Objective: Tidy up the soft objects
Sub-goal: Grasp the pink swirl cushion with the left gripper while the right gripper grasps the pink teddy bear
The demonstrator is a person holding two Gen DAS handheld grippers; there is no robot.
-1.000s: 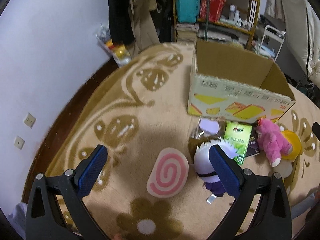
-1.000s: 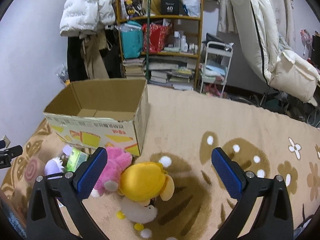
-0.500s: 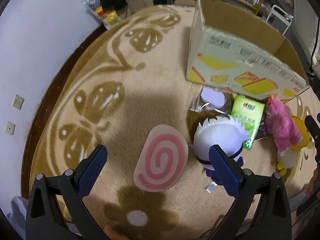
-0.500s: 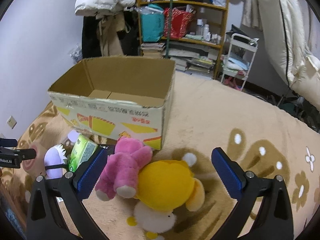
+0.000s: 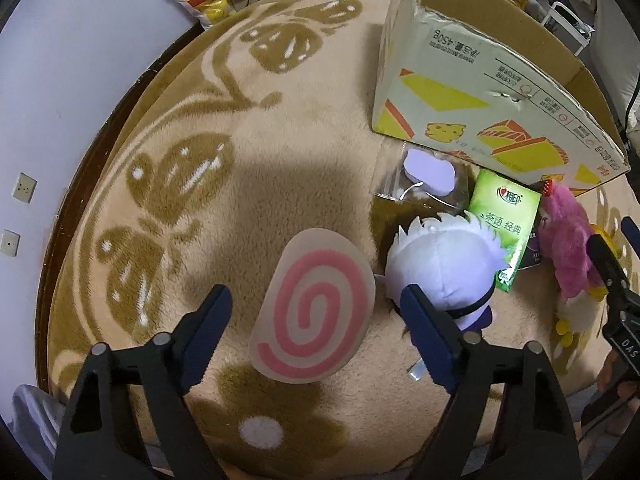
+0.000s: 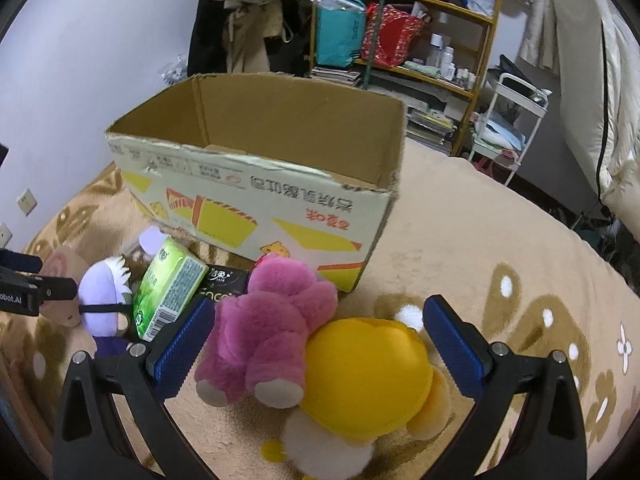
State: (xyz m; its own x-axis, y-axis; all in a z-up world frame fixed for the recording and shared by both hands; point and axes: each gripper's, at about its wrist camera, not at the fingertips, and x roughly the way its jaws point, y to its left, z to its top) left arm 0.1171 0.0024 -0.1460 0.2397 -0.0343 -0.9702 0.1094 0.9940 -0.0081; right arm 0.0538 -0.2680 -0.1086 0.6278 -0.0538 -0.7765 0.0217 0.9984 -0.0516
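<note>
The left gripper (image 5: 316, 326), its fingers apart and just been closing, straddles the pink-swirl cushion (image 5: 314, 308) on the carpet (image 5: 280, 140) to grasp it, while the right gripper (image 6: 316, 344), fingers wide, brackets the pink plush (image 6: 276, 320) and yellow plush (image 6: 368, 376) before the cardboard box (image 6: 256, 168), probably their destination.

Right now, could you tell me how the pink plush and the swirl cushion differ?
The pink plush is a furry stuffed animal with limbs; the swirl cushion is a flat oval, cream with a pink spiral. The pink plush leans against the yellow plush; the swirl cushion lies alone, between the left gripper's open jaws, which have just been closing. Both lie on the rug, outside the box.
</note>
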